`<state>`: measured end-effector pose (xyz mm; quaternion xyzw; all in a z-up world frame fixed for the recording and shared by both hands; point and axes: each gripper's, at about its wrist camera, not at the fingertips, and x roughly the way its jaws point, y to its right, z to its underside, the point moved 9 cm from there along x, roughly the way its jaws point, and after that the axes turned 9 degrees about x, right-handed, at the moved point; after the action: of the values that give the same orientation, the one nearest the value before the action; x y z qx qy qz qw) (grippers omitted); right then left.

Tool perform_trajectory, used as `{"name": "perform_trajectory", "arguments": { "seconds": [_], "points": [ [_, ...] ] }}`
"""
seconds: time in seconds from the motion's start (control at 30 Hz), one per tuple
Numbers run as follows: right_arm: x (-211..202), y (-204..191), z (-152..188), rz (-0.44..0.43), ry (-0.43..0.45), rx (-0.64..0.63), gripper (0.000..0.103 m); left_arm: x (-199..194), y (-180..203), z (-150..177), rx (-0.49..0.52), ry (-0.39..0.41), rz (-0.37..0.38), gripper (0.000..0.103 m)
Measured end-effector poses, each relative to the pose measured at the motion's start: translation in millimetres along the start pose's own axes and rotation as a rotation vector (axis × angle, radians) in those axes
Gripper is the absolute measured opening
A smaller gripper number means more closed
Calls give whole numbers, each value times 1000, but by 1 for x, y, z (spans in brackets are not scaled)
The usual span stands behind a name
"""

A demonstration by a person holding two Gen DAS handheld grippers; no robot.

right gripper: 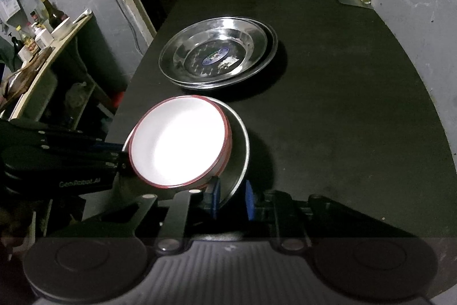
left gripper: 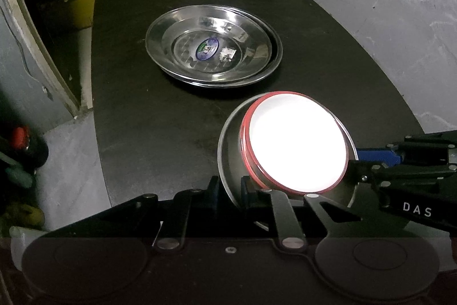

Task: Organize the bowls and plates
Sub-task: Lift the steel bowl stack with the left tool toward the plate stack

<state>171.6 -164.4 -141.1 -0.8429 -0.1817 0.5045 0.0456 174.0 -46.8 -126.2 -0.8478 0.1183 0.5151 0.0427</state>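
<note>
A dark round tabletop [left gripper: 160,139] in a dim room with grey concrete walls. The left tool [left gripper: 230,190] and right tool [right gripper: 230,200] each clamp the rim of a steel bowl [right gripper: 241,150] holding white red-rimmed bowls [left gripper: 297,145]. Stacked steel plates [left gripper: 212,46] sit behind.

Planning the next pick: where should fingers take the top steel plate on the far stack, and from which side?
Grip the flared rim of the top round steel plate on its left edge, coming in low from the left. There it overhangs the plates beneath; on the right the lower rims stick out past it, and the centre is too shallow to pinch.
</note>
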Motion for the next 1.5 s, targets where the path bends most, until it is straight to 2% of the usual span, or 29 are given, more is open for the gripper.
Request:
{"name": "perform_trajectory", "arguments": {
  "seconds": [0.23, 0.57, 1.0, 1.23, 1.4, 1.5],
  "points": [
    [6, -3, 3, 4, -15, -19, 28, 0, 2, 0, 29, -2, -21, 16],
    [6, -2, 4, -10, -15, -18, 28, 0, 2, 1, 12, 6, -24, 16],
    [8, 3, 2, -106, -29, -26, 29, -3, 4, 5, -37, 12, -80, 15],
    [12, 8, 2, -180, -61, 58, 29, -4, 7, 7, -24, -32, -119, 16],
    [14, 7, 2, -181, -67, 66, 30, -2, 6, 7, -14, -38, -97, 18],
    [17, 7, 2, -171, -78, 76, 32, 3, 5, 6, -4, -47, -55, 20]
  ]
}}
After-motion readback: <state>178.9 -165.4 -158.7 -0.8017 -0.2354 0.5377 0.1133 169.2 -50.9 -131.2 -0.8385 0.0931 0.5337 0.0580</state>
